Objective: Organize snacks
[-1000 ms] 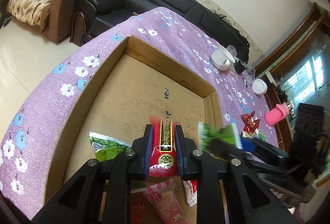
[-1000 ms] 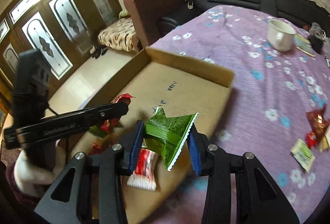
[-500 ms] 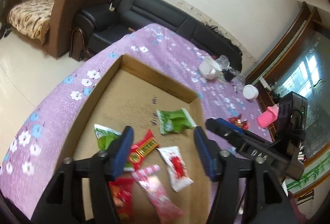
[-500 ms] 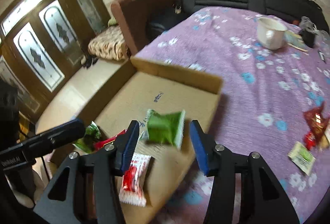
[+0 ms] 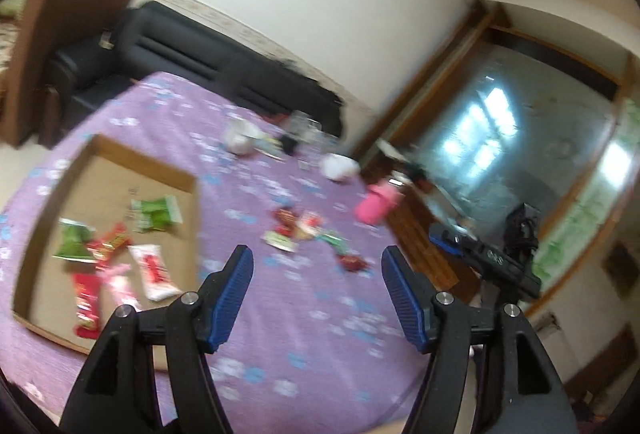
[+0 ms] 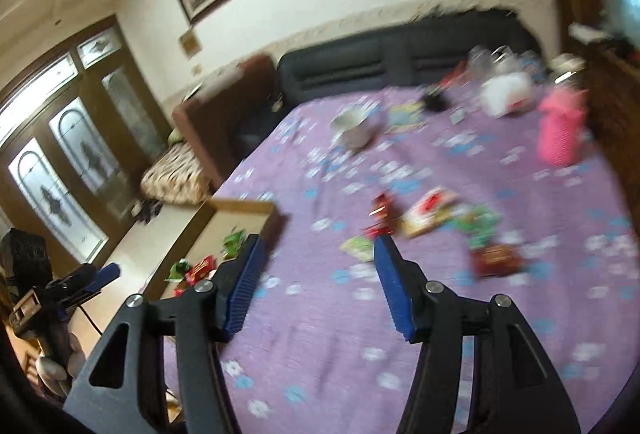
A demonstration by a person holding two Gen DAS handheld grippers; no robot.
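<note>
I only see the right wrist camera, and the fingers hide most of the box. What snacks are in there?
Observer: The left wrist view shows the whole cardboard box. A white packet with red print lies in it, near the right wall.
Operator: Anything pink in there?
Observer: Yes, a pink packet lies just left of the white one, next to a red packet.
Operator: Is my left gripper holding a snack?
Observer: No, the left gripper is open, with nothing between its fingers.

Right gripper [image 6: 318,284] empty, jaws spread over purple tablecloth [image 6: 340,334]; loose snacks [image 6: 436,230], blurred, at 1 o'clock; cardboard box [image 6: 244,208] at 10.
</note>
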